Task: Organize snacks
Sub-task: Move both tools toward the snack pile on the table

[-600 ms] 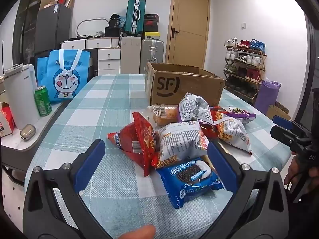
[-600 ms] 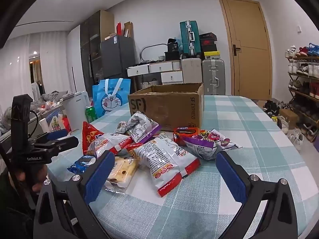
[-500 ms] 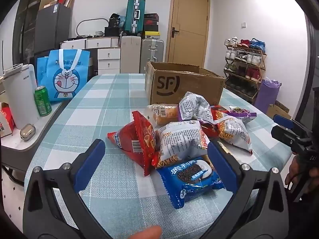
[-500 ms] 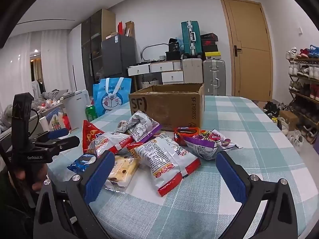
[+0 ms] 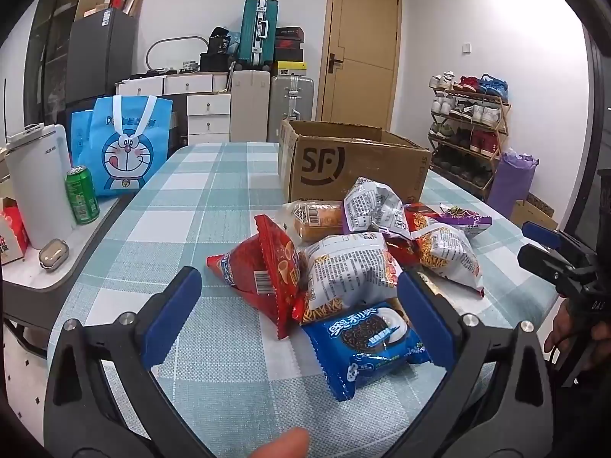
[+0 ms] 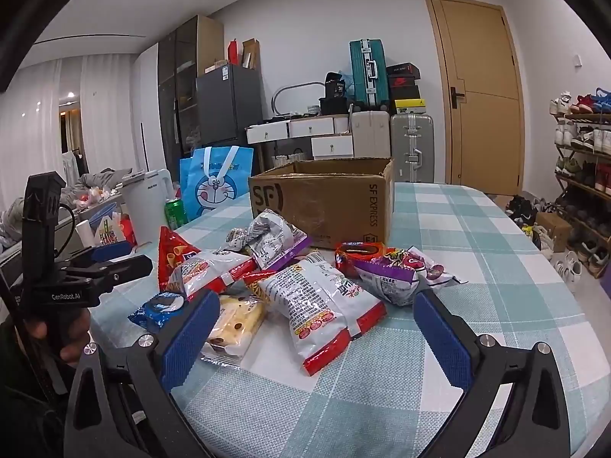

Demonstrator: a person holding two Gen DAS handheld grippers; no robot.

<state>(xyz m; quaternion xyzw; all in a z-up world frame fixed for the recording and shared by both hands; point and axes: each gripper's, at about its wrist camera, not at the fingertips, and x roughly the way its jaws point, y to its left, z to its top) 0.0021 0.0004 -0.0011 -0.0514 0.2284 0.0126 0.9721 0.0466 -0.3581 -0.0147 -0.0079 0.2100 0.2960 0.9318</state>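
A: Left tool (image 5: 298, 307) state?
B: Jaws spread wide, nothing held. It hovers low over the checked surface (image 5: 214, 198), tilted down at the snack pile. The blue cookie pack (image 5: 370, 339) lies between the pads, nearer the right one, and I can't tell if that pad touches it.

A: Right tool (image 6: 317, 328)?
B: Same, fully apart and empty. Its pads frame the near side of the pile: the yellow cake pack (image 6: 235, 318) sits just beside the left pad, and the big white-and-red bag (image 6: 320, 305) lies in the middle of the gap.

A: Where are the snacks?
B: All heaped on the surface, just in front of the cardboard box (image 6: 328, 200). In the left view: red cone-snack bag (image 5: 267, 267) on the left of the heap, a white bag (image 5: 347, 271) leaning on it, a bread pack (image 5: 315, 219) behind, a crumpled white-and-purple bag (image 5: 376, 206) closest to the box. Purple pack (image 6: 389, 276) and a red pack (image 6: 357, 255) on the right end in the right view.

A: Box?
B: Open top, upright, SF logo facing the cameras. Can't see inside.

A: Anything else?
B: Side counter left of the surface holds a green can (image 5: 82, 194), a white appliance (image 5: 38, 183), a blue cartoon bag (image 5: 122, 145). A fingertip (image 5: 282, 444) shows at the bottom edge of the left view.
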